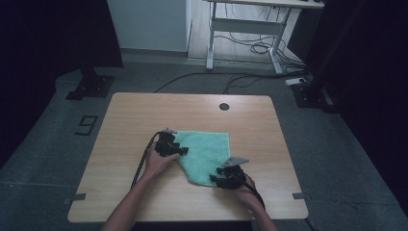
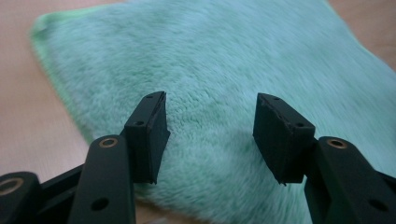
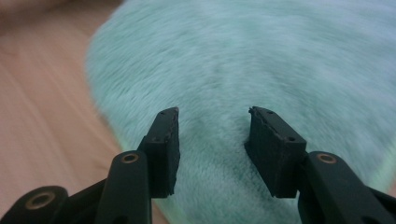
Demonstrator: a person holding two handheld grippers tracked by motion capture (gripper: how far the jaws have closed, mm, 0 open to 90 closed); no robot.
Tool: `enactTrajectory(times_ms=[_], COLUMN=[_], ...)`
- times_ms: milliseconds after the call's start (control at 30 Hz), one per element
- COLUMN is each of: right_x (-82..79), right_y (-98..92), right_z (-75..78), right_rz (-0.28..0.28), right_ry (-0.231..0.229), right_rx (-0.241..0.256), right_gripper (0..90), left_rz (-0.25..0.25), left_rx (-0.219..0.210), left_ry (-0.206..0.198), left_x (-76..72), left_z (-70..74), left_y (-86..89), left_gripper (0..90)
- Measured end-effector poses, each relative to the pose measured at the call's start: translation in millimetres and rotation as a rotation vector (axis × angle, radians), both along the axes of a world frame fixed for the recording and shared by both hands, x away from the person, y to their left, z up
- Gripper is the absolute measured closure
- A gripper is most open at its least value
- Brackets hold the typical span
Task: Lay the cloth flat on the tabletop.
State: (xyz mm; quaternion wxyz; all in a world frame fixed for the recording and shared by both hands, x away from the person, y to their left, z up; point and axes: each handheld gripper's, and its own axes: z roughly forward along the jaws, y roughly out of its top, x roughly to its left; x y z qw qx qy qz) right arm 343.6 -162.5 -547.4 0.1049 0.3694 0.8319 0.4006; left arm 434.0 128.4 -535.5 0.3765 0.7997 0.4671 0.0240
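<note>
Two grippers worked at a green fleecy cloth (image 1: 207, 149) that lay flat near the middle of the wooden worktop (image 1: 125, 120). At the cloth's left edge the left gripper (image 1: 181, 150) held its fingers (image 2: 149, 135) spread wide over the pile, gripping nothing. At the cloth's near corner the right gripper (image 1: 217, 177) likewise had its fingers (image 3: 166, 149) parted and empty above the fabric

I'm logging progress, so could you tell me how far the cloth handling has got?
Done: the fluffy green cloth lies spread on the wooden table, one corner tapering. In hand: left gripper and right gripper hover open over opposite edges. Left: gripping and any folding; nothing is grasped yet.
</note>
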Motion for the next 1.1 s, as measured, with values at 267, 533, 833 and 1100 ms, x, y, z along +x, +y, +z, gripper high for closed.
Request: enactTrajectory(times_ms=[267, 533, 833, 1100], right_x=[10.6, -35.7, -43.2, -29.9], right_y=[-23.1, 19.7, 49.0, 61.8], right_z=[13.2, 35.2, 17.7, 5.5], right_rz=[-0.067, 0.141, 0.242, 0.228], right_ry=[-0.055, -0.149, -0.091, -0.068], right_rx=[0.028, 0.074, 0.092, 0.018], right_gripper=[51.8, 55.8, 64.7, 65.6], left_rz=[-0.002, 0.035, 0.043, 0.051], left_rx=[0.021, 0.004, 0.019, 0.008], left_ry=[-0.068, -0.082, -0.044, -0.035], left_x=[-44.8, -28.1, -18.0, -10.9], left_z=[7.2, 17.1, 3.5, -2.1], left_y=[9.3, 26.3, 25.1, 25.7], left_gripper=[43.9, 46.4, 48.1, 49.3])
